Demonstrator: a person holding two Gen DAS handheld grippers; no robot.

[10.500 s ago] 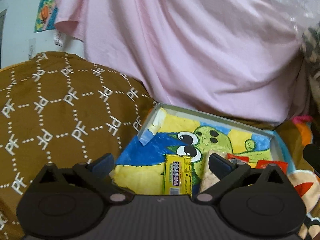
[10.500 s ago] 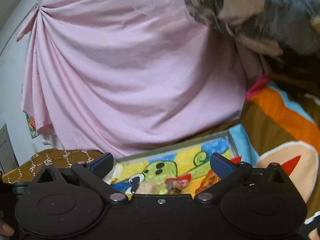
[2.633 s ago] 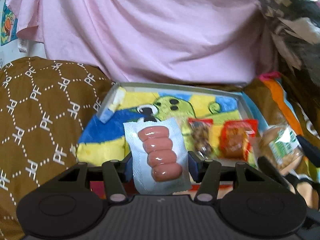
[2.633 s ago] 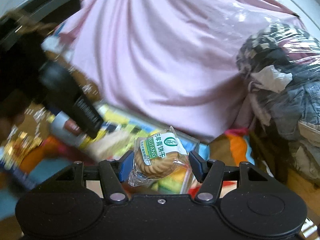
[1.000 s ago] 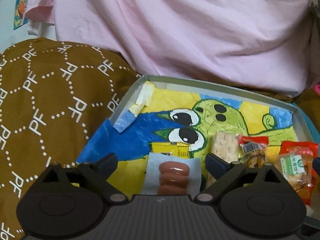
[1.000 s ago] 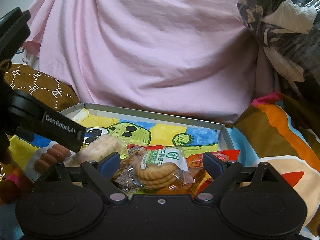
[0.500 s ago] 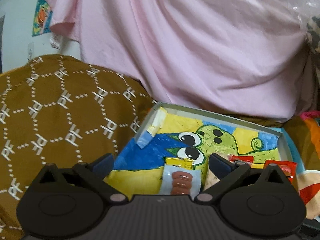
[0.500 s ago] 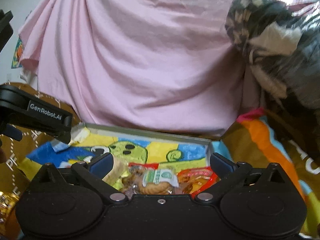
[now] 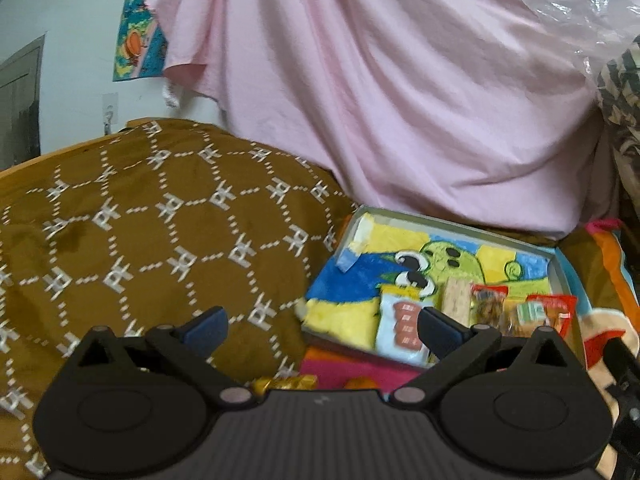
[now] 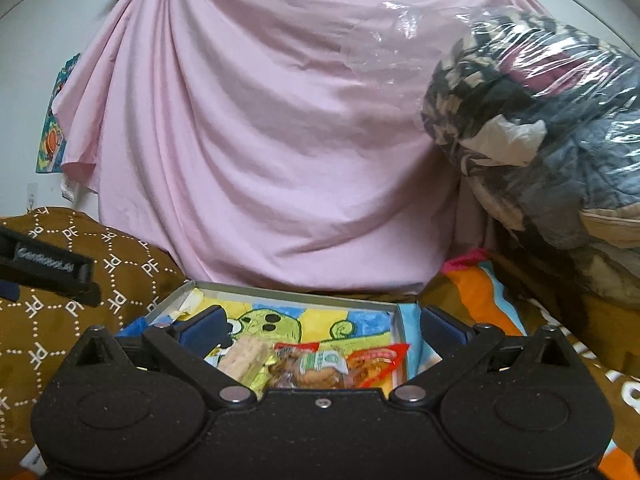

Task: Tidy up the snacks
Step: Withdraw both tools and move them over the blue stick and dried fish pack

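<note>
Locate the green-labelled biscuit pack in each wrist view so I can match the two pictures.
Left wrist view: the biscuit pack lies low right, in the tray's near right part, left of the red packet.
Right wrist view: bottom centre, just above the camera housing, between the open fingers.
Shared landmark: the green cartoon creature painted inside the tray.

Both grippers are black plastic. The left gripper (image 9: pixel 322 326) has blue finger pads (image 9: pixel 206 326), two round bumps and silver pins. The right gripper (image 10: pixel 320 330) looks the same, with one small screw in the middle.
</note>
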